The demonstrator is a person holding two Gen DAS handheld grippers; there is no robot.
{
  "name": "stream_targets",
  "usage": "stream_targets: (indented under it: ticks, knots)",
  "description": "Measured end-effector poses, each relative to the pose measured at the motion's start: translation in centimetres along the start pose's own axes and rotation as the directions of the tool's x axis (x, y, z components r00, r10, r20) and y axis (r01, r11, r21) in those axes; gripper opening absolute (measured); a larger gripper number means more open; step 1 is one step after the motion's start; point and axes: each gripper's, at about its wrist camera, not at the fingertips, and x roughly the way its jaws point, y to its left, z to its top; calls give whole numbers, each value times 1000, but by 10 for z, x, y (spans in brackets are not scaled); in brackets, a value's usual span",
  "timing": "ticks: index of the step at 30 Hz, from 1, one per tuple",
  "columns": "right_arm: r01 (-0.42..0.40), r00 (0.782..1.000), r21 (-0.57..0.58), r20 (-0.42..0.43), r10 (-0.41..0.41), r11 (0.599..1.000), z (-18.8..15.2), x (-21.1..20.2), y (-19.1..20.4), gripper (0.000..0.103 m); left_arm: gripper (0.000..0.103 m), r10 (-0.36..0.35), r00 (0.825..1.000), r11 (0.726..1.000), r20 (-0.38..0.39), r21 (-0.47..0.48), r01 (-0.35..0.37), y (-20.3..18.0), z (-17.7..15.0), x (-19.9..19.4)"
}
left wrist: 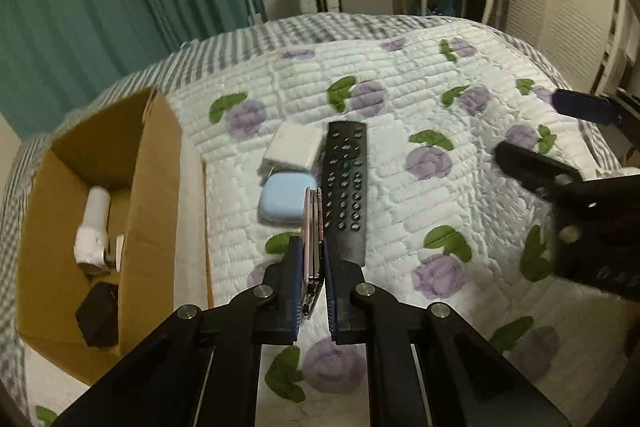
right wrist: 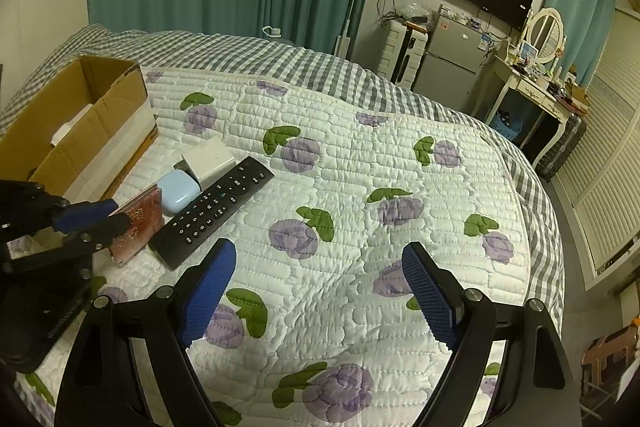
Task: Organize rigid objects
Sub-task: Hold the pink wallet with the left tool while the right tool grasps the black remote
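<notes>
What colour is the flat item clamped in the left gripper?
Reddish-brown with a pale gold pattern; the flat item shows best in the right wrist view.

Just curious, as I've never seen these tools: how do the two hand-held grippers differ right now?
The left hand-held gripper is shut on a thin red phone-like slab, held on edge; the right hand-held gripper stands wide open with nothing between its pads. The left is beside the black remote near the cardboard box; the right is over bare quilt. Both have black arms and blue textured pads.
</notes>
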Motion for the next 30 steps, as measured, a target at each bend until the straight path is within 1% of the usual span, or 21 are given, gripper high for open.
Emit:
stream_targets:
  ticks: [2,3,6,8,9,10,11,12,16,17,19,21,23,24,26,30]
  knots:
    - [0,1000,6,-1,0,1000,0,0,-1,85,10,-20,999,999,-35,-28,19,7,-5,11]
    - [0,1000,6,-1,0,1000,0,0,0,85,10,-18,999,999,-41,-37,17,8,-9,14]
    - [1,1000,0,-3,-1,1000,-1,1,0,85,11,5,999,999,-35,-40,-7,11,-10,18]
    - [2,1000,-6,-6,-2,1000,-1,1,0,85,12,24,998,999,-51,-32,-26,12,-9,24]
    - [2,1000,-7,-6,-2,1000,-1,1,0,85,12,20,999,999,-50,-38,-21,14,-10,27]
    - [1,1000,-5,-7,-1,1000,-1,1,-1,85,12,-4,998,999,-61,-43,1,15,-11,30]
    - [-1,1000,-3,-7,1,1000,-1,2,0,85,12,-40,995,998,-88,-47,36,15,-13,36]
    - [-7,1000,0,-10,7,1000,-1,2,0,85,11,-59,993,997,-102,-58,53,16,-16,39]
    - [-78,996,28,-33,79,997,2,10,2,85,10,-40,998,997,-51,-61,37,16,-16,27]
    - [-113,992,43,-45,115,993,6,15,3,85,10,-28,999,998,-32,-64,26,17,-13,23]
    - [-156,984,59,-74,160,986,12,25,8,85,10,-13,1000,997,-5,-74,13,19,-8,16]
    - [-173,977,60,-116,179,983,18,39,15,85,10,6,1000,996,26,-84,-3,22,-3,8]
    - [-180,968,60,-164,187,982,22,54,24,85,10,42,998,997,47,-73,-38,22,1,4]
    - [-184,961,65,-196,193,981,25,65,29,85,10,63,997,996,54,-69,-59,23,2,4]
    - [-211,945,82,-237,225,974,29,81,37,85,10,83,995,994,59,-72,-79,25,2,4]
    - [-266,919,134,-262,293,955,34,100,46,85,10,88,995,992,48,-96,-83,32,0,7]
